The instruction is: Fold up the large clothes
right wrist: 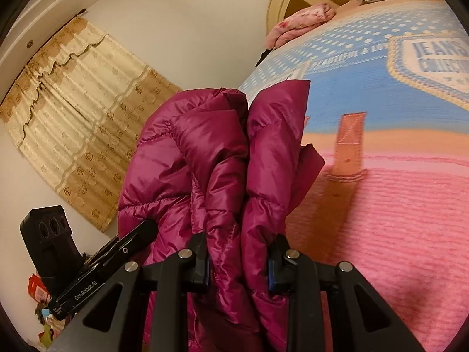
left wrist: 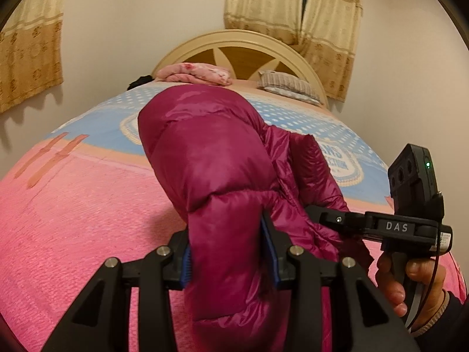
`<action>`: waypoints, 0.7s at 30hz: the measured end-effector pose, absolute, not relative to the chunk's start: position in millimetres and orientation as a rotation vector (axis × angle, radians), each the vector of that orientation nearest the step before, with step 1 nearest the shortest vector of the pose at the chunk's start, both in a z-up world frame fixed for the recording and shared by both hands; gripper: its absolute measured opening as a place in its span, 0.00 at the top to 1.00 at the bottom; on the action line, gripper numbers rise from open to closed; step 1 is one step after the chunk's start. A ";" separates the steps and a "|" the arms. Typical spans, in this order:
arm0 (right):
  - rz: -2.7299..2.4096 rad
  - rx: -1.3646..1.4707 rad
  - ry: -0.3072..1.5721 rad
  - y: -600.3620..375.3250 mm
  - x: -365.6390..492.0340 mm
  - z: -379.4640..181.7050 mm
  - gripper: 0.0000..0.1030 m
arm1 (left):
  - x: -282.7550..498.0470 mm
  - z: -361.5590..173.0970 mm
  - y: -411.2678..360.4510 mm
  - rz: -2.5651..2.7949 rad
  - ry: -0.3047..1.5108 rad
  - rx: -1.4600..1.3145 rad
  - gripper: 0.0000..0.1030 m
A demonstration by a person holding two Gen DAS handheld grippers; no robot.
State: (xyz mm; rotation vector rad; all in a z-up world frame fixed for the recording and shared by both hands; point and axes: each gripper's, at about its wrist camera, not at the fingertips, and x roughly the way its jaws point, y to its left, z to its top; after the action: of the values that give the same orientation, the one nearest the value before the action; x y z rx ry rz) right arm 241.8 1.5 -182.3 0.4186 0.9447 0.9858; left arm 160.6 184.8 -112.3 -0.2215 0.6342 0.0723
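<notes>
A magenta puffer jacket [left wrist: 211, 158] hangs bunched above the pink and blue bedspread [left wrist: 73, 205]. My left gripper [left wrist: 230, 252] is shut on a thick padded fold of it, the blue pads pressing both sides. In the left wrist view the right gripper [left wrist: 328, 220] comes in from the right, held by a hand [left wrist: 410, 278], its tips buried in the jacket. In the right wrist view my right gripper [right wrist: 239, 264] is shut on gathered folds of the same jacket [right wrist: 205, 152]. The left gripper's body [right wrist: 96, 267] shows at lower left, its tip against the fabric.
The bed's arched cream headboard [left wrist: 234, 41] stands at the far end, with a folded pink quilt [left wrist: 196, 73] and a striped pillow [left wrist: 287, 86] before it. Beige curtains [left wrist: 293, 6] hang on the walls. Small colourful clutter [right wrist: 41, 302] lies on the floor left of the bed.
</notes>
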 end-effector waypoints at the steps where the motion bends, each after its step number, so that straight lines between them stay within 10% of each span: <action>1: 0.993 0.414 0.950 8.0 242.0 -183.4 0.74 | 157.9 -113.7 187.6 0.081 0.633 -0.224 0.60; 21: 1.012 0.261 0.999 95.2 233.2 -197.6 0.74 | 141.0 -150.1 245.0 0.169 0.670 -0.304 0.60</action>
State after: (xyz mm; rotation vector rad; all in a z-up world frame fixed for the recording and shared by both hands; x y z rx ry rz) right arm 233.2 95.2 -197.6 0.2610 0.9986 1.0121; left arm 141.0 245.0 -150.1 -0.3045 0.6701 0.1689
